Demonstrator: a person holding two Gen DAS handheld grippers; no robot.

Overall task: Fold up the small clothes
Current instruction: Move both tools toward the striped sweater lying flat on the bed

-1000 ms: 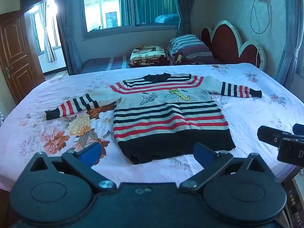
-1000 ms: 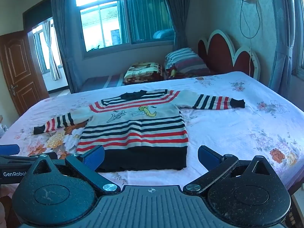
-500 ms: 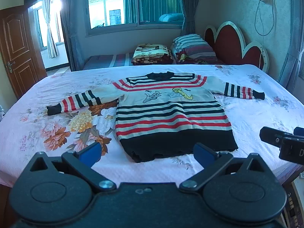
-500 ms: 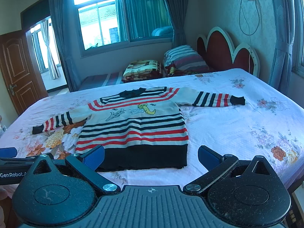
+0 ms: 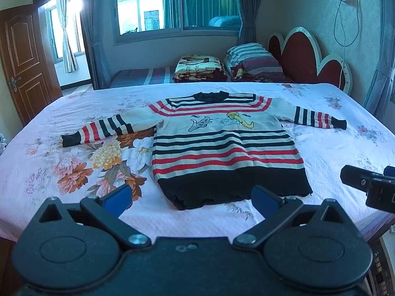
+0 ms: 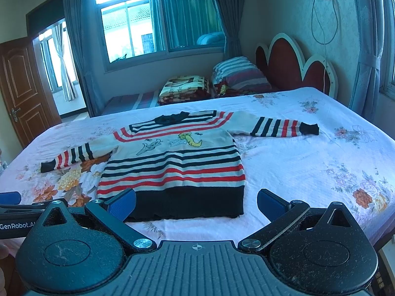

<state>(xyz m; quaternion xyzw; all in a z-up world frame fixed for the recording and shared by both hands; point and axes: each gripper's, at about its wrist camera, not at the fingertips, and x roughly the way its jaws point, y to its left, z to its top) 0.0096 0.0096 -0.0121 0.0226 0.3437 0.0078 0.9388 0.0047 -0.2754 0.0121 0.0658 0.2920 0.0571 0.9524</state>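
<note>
A small striped sweater [image 5: 222, 145] lies flat and spread out on the bed, face up, both sleeves out to the sides, black hem toward me. It also shows in the right wrist view [image 6: 177, 157]. My left gripper [image 5: 191, 197] is open and empty, held just short of the hem. My right gripper [image 6: 196, 203] is open and empty, also just before the hem. The right gripper shows at the right edge of the left wrist view [image 5: 367, 185]; the left gripper shows at the left edge of the right wrist view [image 6: 14, 212].
The bed [image 5: 333, 148] has a pink floral sheet. A folded blanket [image 5: 200, 67] and striped pillow [image 5: 254, 59] lie at the far side by the red headboard [image 5: 308, 56]. A wooden door [image 5: 22, 61] stands at the left.
Both grippers have moved slightly and tilted, so the sweater sits a little lower and nearer in both views. The jaws stay open. The sweater has not moved.
</note>
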